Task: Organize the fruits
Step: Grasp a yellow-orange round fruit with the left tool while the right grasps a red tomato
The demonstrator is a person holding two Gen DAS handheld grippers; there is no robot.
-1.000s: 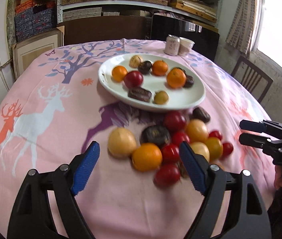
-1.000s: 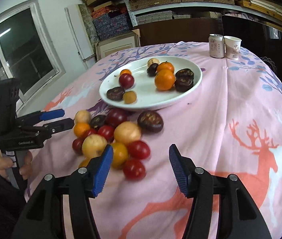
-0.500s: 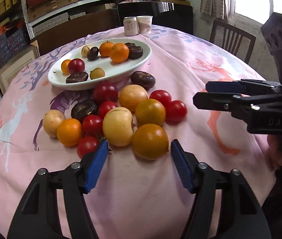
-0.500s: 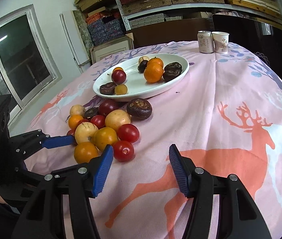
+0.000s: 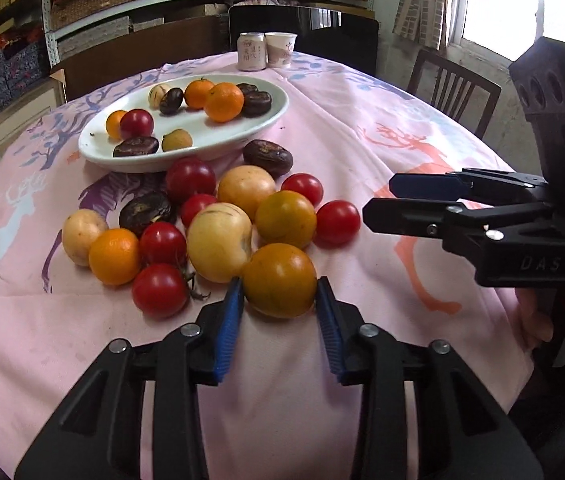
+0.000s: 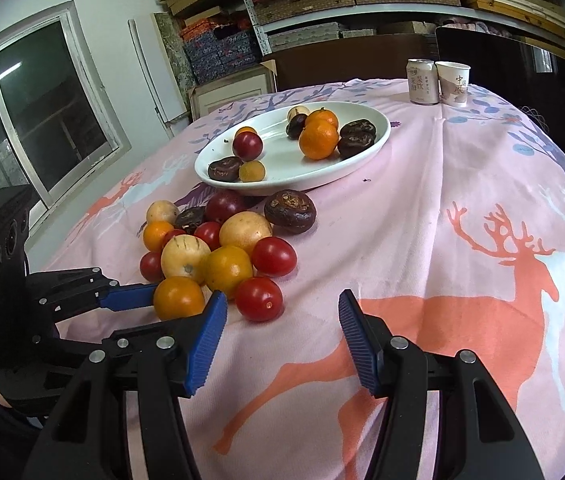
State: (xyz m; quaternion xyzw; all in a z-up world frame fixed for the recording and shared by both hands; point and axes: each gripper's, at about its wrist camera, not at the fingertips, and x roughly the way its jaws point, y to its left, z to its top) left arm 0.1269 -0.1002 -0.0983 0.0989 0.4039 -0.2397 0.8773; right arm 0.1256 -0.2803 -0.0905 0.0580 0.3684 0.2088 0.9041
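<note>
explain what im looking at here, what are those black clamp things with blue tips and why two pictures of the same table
No robot here: a person holds a black two-finger clamp with blue pads in each hand, and each clamp carries its own wide-angle camera looking forward along its fingers. So one picture comes from the left gripper, the other from the right gripper, and each can see the other clamp at the side.

On the pink deer-print tablecloth sits a white oval plate already holding some fruit, with a loose pile of red, yellow, orange and dark brown fruits in front of it. Behind stand a drink can and a paper cup.

The left clamp's jaws are closing around a round yellow-orange fruit. The right clamp holds nothing, its jaws apart.
</note>
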